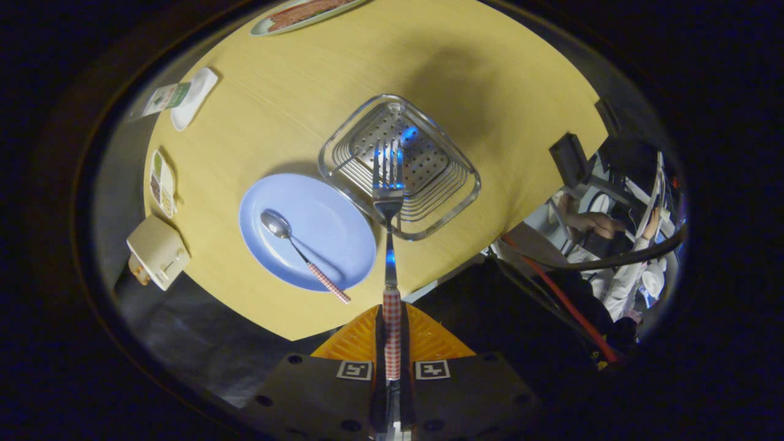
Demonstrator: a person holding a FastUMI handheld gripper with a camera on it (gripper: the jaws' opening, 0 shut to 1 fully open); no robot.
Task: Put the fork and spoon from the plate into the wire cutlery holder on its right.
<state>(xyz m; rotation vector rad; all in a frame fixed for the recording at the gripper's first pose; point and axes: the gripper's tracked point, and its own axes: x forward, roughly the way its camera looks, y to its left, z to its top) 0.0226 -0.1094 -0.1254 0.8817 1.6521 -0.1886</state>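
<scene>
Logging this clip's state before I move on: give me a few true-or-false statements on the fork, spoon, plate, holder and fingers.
1. The gripper fingers are shut on the fork by its checkered handle. True.
2. The fork's tines are over the wire cutlery holder. True.
3. The spoon is already in the holder. False: it lies on the blue plate, its handle reaching past the rim.
4. The holder already has cutlery standing in it. False: its perforated bottom shows bare under the fork.
5. The plate sits beside the holder on the wooden table. True.

Gripper fingers closed, pinching the fork handle.
</scene>
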